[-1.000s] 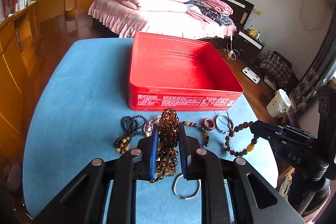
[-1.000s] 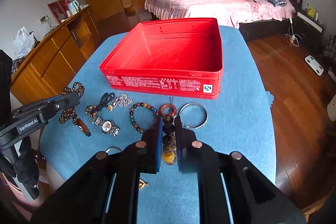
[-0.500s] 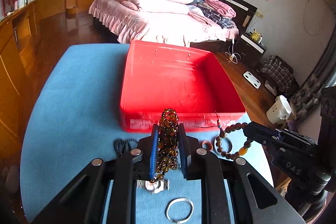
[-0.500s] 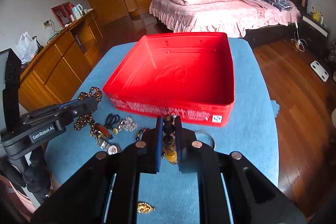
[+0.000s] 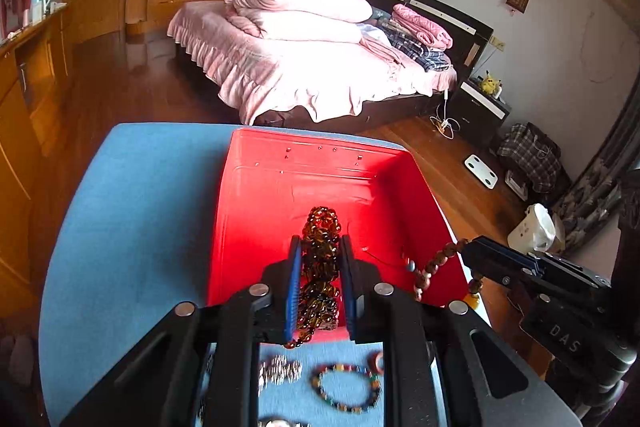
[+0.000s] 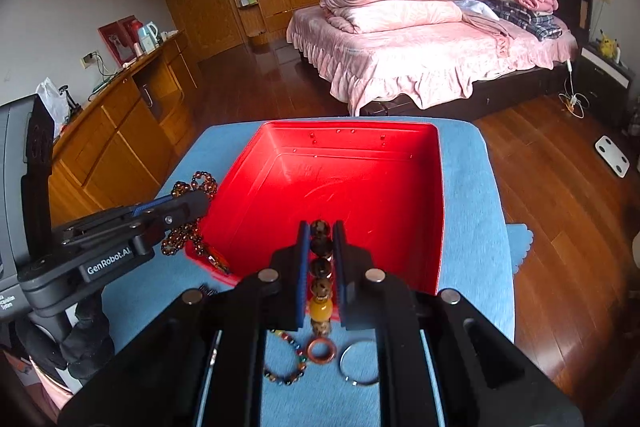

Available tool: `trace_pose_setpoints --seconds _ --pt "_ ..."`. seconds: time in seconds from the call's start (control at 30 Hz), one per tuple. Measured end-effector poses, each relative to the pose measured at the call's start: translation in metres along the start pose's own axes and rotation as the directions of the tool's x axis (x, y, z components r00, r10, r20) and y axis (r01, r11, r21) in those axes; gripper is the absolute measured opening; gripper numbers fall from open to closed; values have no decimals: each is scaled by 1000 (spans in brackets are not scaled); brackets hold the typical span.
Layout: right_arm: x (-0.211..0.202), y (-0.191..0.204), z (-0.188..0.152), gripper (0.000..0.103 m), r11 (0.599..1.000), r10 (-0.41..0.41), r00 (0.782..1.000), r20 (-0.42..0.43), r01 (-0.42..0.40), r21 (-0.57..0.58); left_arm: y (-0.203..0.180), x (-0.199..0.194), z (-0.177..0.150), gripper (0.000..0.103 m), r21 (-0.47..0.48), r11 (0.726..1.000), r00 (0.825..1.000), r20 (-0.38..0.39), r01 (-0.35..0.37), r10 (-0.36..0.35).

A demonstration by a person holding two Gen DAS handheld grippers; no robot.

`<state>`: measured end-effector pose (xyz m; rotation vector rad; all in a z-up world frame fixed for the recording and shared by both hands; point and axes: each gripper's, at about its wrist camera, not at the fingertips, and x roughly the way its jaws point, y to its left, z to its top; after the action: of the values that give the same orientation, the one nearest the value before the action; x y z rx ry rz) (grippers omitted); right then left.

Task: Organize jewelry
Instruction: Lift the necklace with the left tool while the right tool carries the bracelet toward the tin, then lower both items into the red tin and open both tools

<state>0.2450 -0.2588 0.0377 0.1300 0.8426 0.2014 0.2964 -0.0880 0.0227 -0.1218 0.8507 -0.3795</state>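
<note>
Jewelry is held in both claws above the near part of the red tin [image 5: 256, 211], which fills the middle of each frame on the blue counter [image 5: 132, 195]. In the left view, the left claw [image 5: 320, 283] is pinched narrow on a bunch of amber beads [image 5: 320, 227] hanging lengthwise between its pads. In the right view, the right claw [image 6: 321, 267] is clamped on a big-bead bracelet [image 6: 321, 247], its string running along the pads. Both loads look ready to drop inside the tin. More pieces lie on the counter at the bottom of both frames.
</note>
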Motion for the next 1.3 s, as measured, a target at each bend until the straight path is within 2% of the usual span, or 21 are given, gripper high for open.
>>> trace_pose_setpoints --seconds 0.3,0.47,0.53,0.67,0.83,0.93,1.07,1.3 --pt "50 -21 21 10 999 2 998 -61 1 39 14 69 12 18 -33 999 994 -105 -36 32" --pt "76 -29 18 10 998 -5 994 -110 12 67 21 87 6 18 -39 998 989 -138 -56 50" --pt "82 -30 15 11 997 -5 992 -127 15 72 22 87 6 19 -36 998 988 -144 -60 54" --pt "88 -29 8 18 996 -33 989 -146 44 74 25 86 6 22 -34 997 987 -146 -74 69" --pt "82 -27 2 26 996 -56 989 -134 65 61 26 75 7 30 -25 996 988 -131 -82 78" --pt "77 -26 -3 27 997 -58 991 -124 65 53 25 62 6 39 -9 996 991 -102 -85 84" --pt "65 -22 -9 32 997 -65 993 -98 70 43 28 46 1 40 -9 994 992 -73 -108 107" --pt "49 -19 -22 32 996 -57 994 -91 62 61 37 26 -14 40 -38 989 988 -61 -142 139"
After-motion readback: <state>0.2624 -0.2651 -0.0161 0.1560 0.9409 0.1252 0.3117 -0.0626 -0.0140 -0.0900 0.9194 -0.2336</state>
